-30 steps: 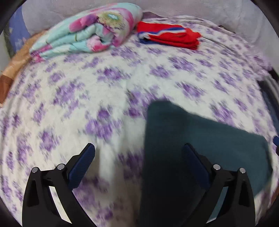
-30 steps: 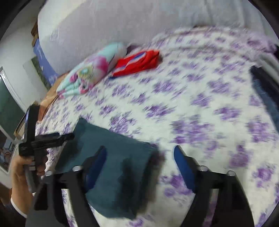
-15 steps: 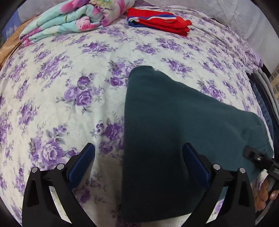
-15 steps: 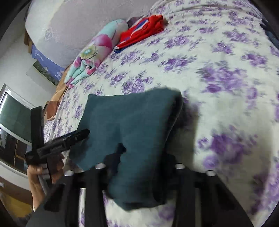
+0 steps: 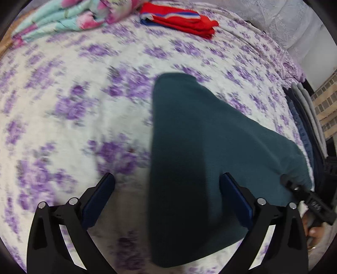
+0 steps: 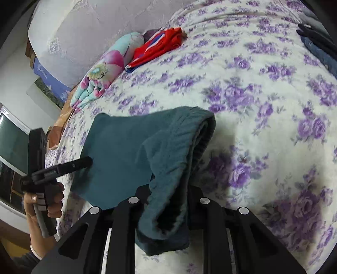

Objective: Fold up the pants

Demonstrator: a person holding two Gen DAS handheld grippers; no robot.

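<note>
Folded teal pants point(image 5: 200, 137) lie on the purple-flowered bedsheet point(image 5: 73, 94). My left gripper point(image 5: 166, 189) hovers open over their near end, the pants' left edge between its wide-set blue pads point(image 5: 99, 196). In the right wrist view the ribbed waistband end of the pants point(image 6: 168, 168) is bunched up and lifted between the fingers of my right gripper point(image 6: 168, 189), whose jaws are closing on it. The left gripper point(image 6: 88, 161) shows there at the pants' far side, held by a hand point(image 6: 40, 202). The right gripper's tip point(image 5: 294, 185) touches the pants' right corner.
A rolled floral blanket point(image 5: 73, 19) and a folded red garment point(image 5: 181, 21) lie at the head of the bed. A stack of folded dark and grey clothes point(image 5: 303, 118) sits along the right edge. A white wall point(image 6: 84, 31) stands behind the bed.
The right gripper came down and went from wide open to closed on the pants' waistband end, bunching it up. The left gripper tipped down toward the pants and stays open.
</note>
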